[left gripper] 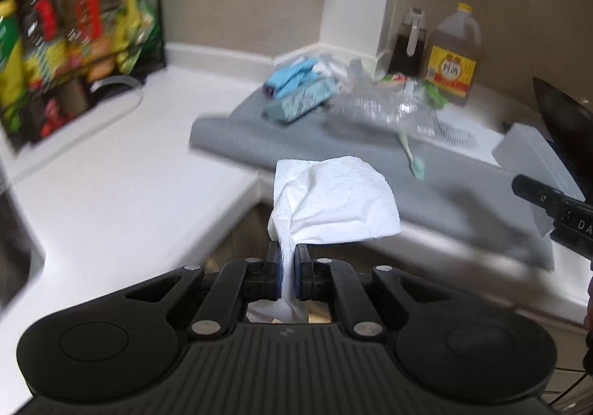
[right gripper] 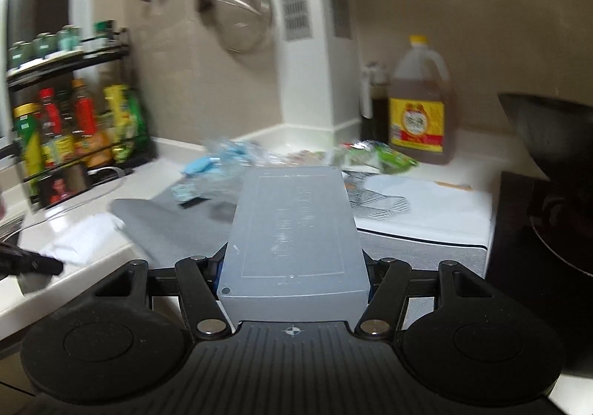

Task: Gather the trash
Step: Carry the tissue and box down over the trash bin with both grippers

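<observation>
The left gripper is clenched on a white paper tissue, whose crumpled sheet fans out above the fingertips while a twisted tail hangs down between the pads, all of it off the near edge of the grey mat. The right gripper grasps a flat grey box by its long sides, the box lying level between the fingers and reaching out over the near edge of the grey mat. On the mat, a green-headed toothbrush lies near its front half. Farther back on the mat sits a heap of trash: blue packets, crumpled clear plastic and a green wrapper beside it. Behind the mat, against the wall, stand a large oil jug with a yellow label and a dark bottle just beside it. Well to the left of the mat, a black wire rack holds sauce bottles and packets, too blurred to tell apart.
</observation>
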